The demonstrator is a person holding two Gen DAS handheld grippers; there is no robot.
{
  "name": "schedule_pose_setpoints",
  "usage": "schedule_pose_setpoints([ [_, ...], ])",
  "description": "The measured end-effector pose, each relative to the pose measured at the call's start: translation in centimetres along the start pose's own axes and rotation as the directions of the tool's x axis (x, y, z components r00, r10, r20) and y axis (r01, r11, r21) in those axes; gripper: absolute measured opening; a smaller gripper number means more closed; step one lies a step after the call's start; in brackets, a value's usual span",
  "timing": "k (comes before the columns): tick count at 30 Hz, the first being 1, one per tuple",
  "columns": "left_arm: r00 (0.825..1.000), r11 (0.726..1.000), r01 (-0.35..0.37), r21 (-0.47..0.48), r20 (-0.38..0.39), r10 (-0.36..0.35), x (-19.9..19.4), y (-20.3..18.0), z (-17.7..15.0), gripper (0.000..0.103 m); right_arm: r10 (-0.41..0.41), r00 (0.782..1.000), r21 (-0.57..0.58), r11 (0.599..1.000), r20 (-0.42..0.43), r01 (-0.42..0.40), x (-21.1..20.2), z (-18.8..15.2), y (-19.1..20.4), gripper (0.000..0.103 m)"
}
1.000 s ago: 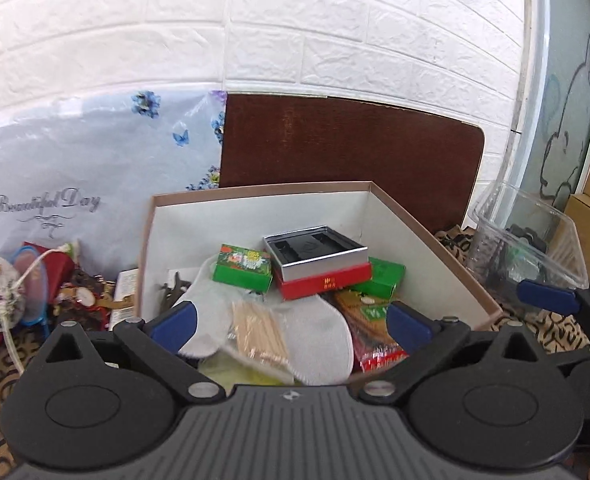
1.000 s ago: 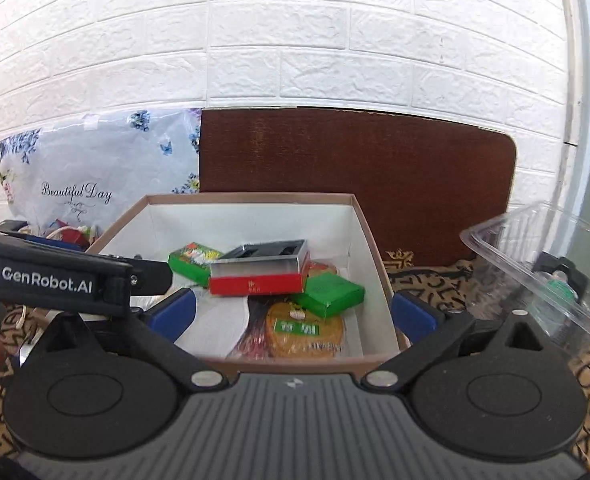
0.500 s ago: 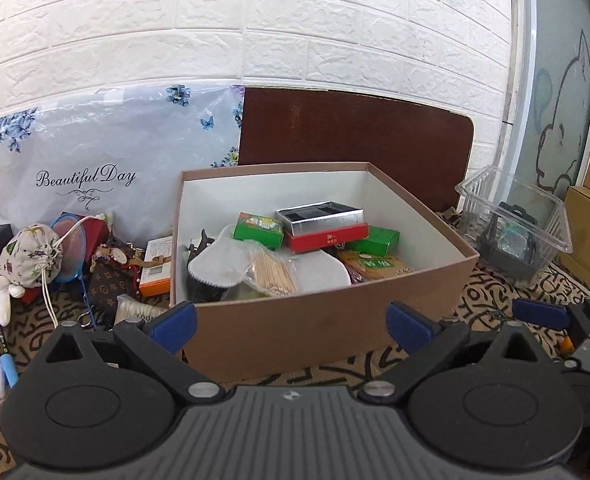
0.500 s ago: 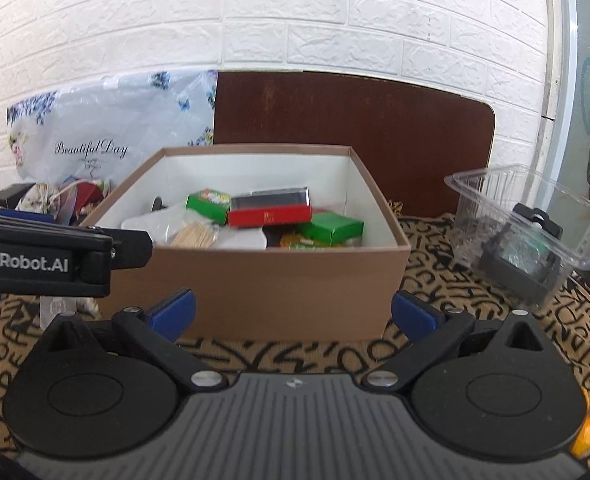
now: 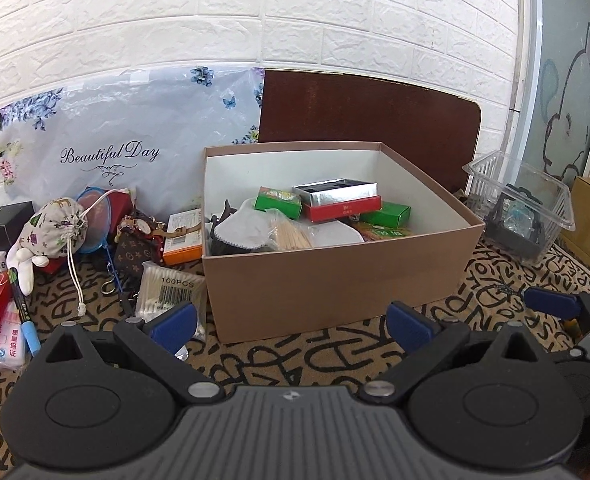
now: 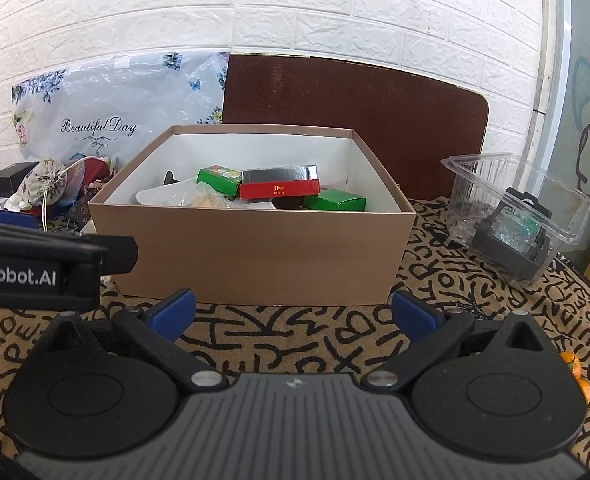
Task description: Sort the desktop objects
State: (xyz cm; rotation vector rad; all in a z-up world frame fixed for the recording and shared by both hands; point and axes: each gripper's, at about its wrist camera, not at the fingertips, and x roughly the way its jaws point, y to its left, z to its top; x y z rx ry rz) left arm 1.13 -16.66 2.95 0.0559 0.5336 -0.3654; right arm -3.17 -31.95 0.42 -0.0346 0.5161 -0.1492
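A brown cardboard box (image 5: 335, 280) (image 6: 255, 256) stands mid-table. It holds green boxes (image 5: 277, 200), a red and silver box (image 5: 341, 200), toothpicks (image 5: 289, 234) and a white cloth. My left gripper (image 5: 291, 326) is open and empty, in front of the box's near wall. My right gripper (image 6: 293, 314) is open and empty, also in front of the box. Loose items lie left of the box: a cotton swab pack (image 5: 167, 292), a brown pouch (image 5: 135, 252), a floral drawstring bag (image 5: 53, 226), an orange box (image 5: 183, 236).
A clear plastic tub (image 5: 523, 208) (image 6: 515, 204) with a dark holder stands to the right. A brown board (image 5: 367, 120) and a flowered bag (image 5: 111, 144) lean on the brick wall. Red packets and a pen (image 5: 21, 304) lie far left. The left gripper's body (image 6: 35, 272) shows at left.
Both grippers have pulled back and lowered from over the box to the table in front of it. Both stay open and empty.
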Motion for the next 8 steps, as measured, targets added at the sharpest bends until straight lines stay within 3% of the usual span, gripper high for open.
schedule_pose_setpoints([
  [8,0.999,0.998,0.053,-0.036,-0.004,-0.053,-0.31,0.98,-0.31,0.103,-0.029,1.0,0.004,1.0,-0.007,0.029,-0.12,-0.03,0.28,0.101],
])
